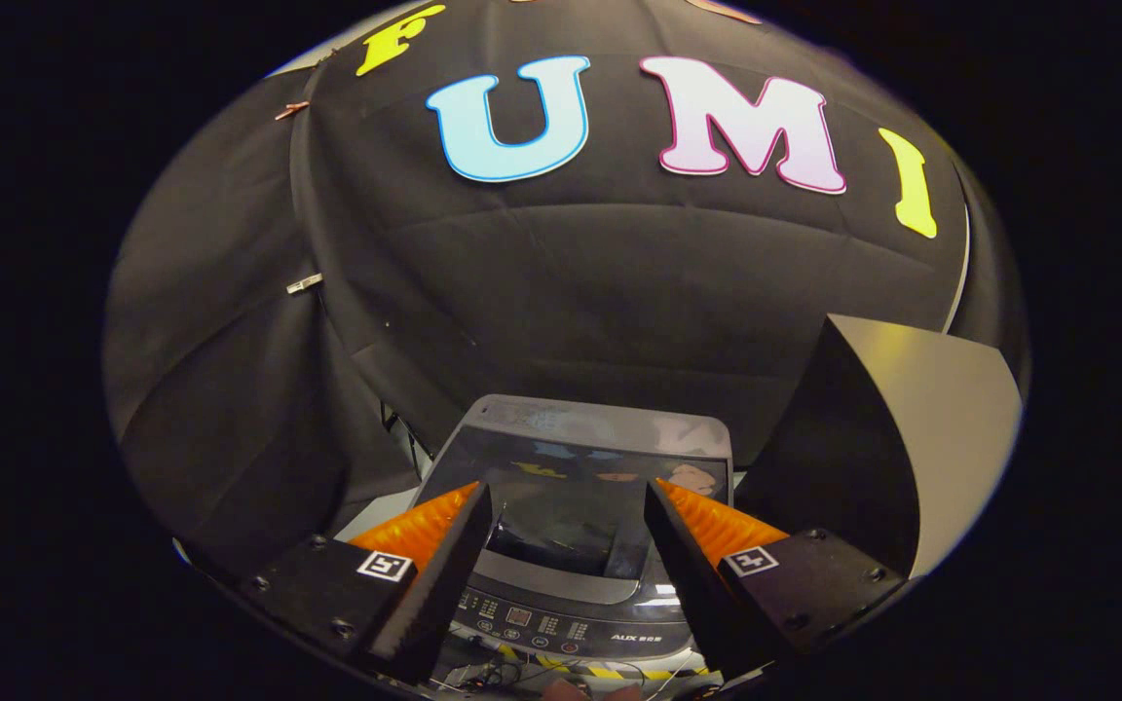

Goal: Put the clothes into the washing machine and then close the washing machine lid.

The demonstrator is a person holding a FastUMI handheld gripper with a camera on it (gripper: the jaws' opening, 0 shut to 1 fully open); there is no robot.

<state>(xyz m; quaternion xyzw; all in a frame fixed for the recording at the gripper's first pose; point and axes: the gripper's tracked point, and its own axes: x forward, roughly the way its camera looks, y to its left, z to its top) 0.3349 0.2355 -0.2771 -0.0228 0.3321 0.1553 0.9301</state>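
A grey top-loading washing machine [580,428] stands below and ahead of me, against the black cloth wall. Its dark glass lid [571,477] lies flat and shut, mirroring the wall, so I cannot see what is inside. A handle recess [551,540] sits at the lid's front edge, with the control panel [561,618] just below it. My gripper [566,487] hovers above the front of the machine, open wide with nothing between its fingers. The lid's front half and the recess show in the gap between the fingers.
A large grey board [921,428] stands upright to the right of the machine, close to the right finger. Cables and yellow-black tape [610,672] lie on the floor in front of the machine. Black cloth hangs behind and to the left.
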